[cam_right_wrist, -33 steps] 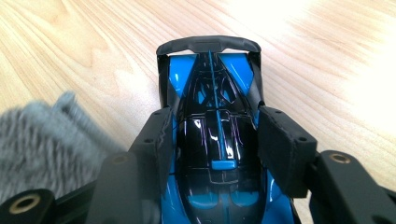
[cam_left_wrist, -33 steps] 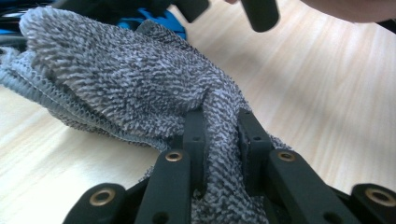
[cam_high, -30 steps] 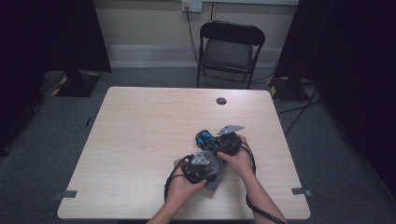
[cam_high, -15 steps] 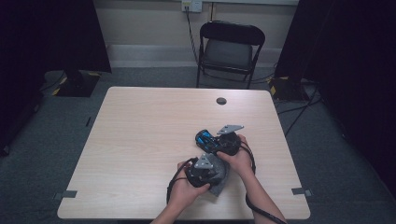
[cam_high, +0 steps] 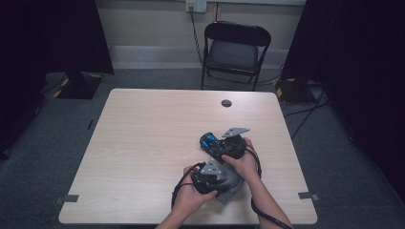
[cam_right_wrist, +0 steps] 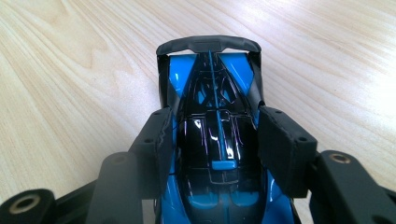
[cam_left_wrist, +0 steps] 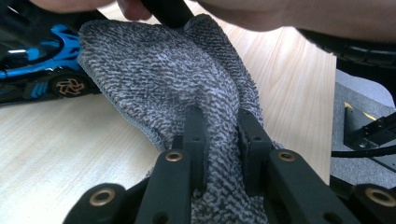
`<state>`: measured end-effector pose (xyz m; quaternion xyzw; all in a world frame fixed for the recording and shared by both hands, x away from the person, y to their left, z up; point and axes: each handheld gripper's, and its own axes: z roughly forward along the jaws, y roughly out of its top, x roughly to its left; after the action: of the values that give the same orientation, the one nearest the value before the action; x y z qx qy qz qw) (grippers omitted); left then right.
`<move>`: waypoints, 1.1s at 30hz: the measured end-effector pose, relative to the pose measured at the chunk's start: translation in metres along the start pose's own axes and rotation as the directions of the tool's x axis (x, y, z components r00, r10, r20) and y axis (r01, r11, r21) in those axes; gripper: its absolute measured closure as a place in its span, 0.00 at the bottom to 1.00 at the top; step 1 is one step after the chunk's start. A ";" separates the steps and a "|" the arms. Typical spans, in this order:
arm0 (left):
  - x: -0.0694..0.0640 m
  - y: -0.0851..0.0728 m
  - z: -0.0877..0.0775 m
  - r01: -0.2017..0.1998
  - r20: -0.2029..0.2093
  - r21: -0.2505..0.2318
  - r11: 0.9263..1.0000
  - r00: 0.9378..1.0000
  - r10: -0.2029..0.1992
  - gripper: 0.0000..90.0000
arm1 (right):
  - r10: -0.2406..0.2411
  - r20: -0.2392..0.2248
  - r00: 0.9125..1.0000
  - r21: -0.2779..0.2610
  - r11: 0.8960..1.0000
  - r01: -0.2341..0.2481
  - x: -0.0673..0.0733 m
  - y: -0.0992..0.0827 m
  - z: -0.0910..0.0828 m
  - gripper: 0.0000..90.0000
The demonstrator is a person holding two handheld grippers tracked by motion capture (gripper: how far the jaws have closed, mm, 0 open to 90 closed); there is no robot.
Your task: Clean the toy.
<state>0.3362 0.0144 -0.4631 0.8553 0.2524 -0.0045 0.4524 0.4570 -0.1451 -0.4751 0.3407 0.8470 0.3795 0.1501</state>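
Observation:
A blue and black toy car (cam_right_wrist: 215, 140) sits between the jaws of my right gripper (cam_right_wrist: 214, 144), whose pads press on both of its sides. From above, the car (cam_high: 210, 142) lies right of the table's middle with the right gripper (cam_high: 225, 148) on it. My left gripper (cam_left_wrist: 219, 140) is shut on a fold of grey knitted cloth (cam_left_wrist: 177, 79). The cloth (cam_high: 230, 182) lies near the table's front edge, under the left gripper (cam_high: 210, 175). In the left gripper view the car (cam_left_wrist: 42, 70) shows at the left, just behind the cloth.
The light wooden table (cam_high: 143, 143) has a small dark round hole cover (cam_high: 226, 103) near its far edge. A black folding chair (cam_high: 234, 50) stands behind the table. Cables and dark stands lie on the floor at both sides.
The left hand and its gripper shifted slightly toward the table's front edge with the cloth. The right gripper and the car stayed where they were.

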 end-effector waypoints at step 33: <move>0.060 0.000 -0.091 0.075 -0.213 -0.051 0.996 0.973 -0.085 0.85 | -0.001 -0.003 1.000 -0.001 1.000 0.001 -0.001 0.000 0.000 0.52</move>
<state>0.3690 0.1111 -0.4229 0.8301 0.3342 0.0752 0.4399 0.4581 -0.1455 -0.4750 0.3396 0.8472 0.3804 0.1490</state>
